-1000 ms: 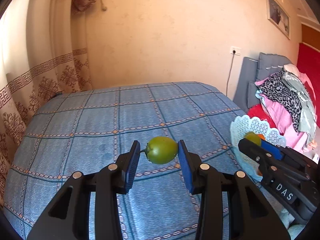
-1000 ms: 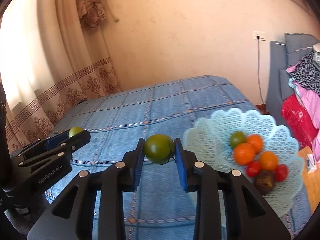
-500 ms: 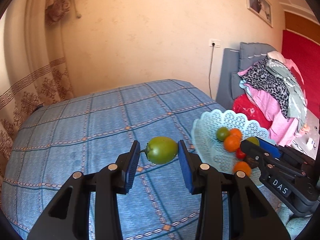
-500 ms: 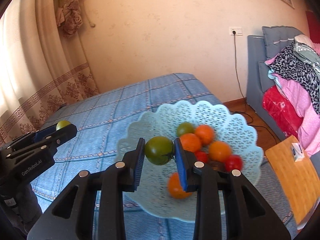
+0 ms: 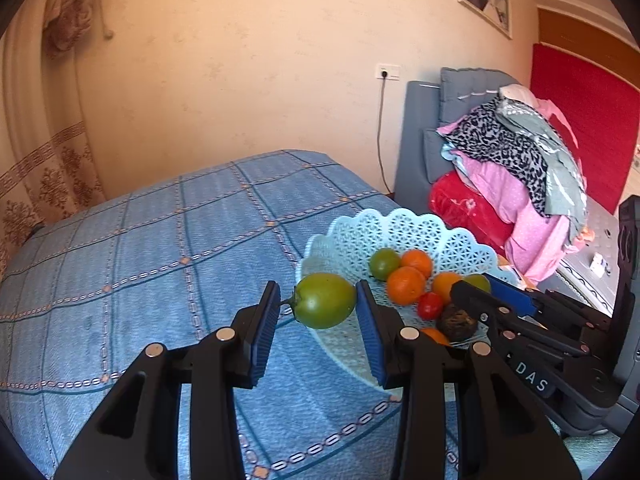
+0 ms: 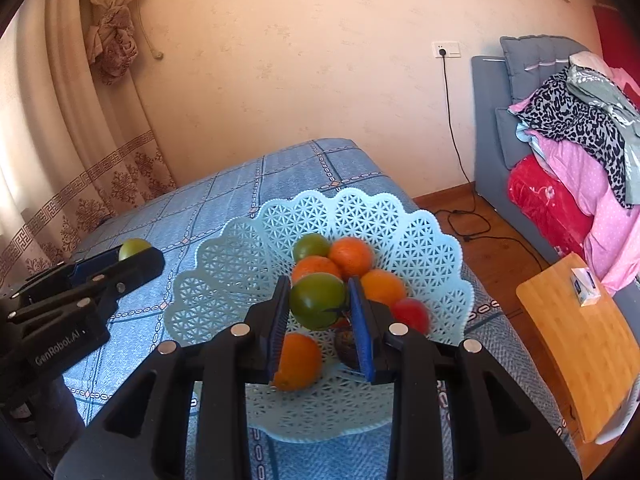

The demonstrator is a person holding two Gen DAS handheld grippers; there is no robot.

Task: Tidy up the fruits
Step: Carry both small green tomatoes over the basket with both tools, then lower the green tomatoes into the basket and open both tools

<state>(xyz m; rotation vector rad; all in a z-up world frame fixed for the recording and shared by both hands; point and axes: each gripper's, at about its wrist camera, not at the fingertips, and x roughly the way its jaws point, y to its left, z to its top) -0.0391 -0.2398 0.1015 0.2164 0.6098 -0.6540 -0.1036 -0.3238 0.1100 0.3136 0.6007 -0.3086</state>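
Tomatoes are gripped in both tools: a pale green tomato (image 5: 325, 301) is clamped between the blue pads of the left gripper (image 5: 318, 308), held above the blue checked bedspread (image 5: 160, 248) just beside the rim of the pale blue lattice basket (image 6: 404, 220). Further right, a darker green tomato (image 6: 318, 300) is pinched by the right gripper (image 6: 319, 305) directly over the oranges (image 6: 351, 256) and red tomatoes (image 6: 412, 314) already piled in that basket

Bare bedspread (image 5: 140, 264) left of basket (image 5: 404, 224)
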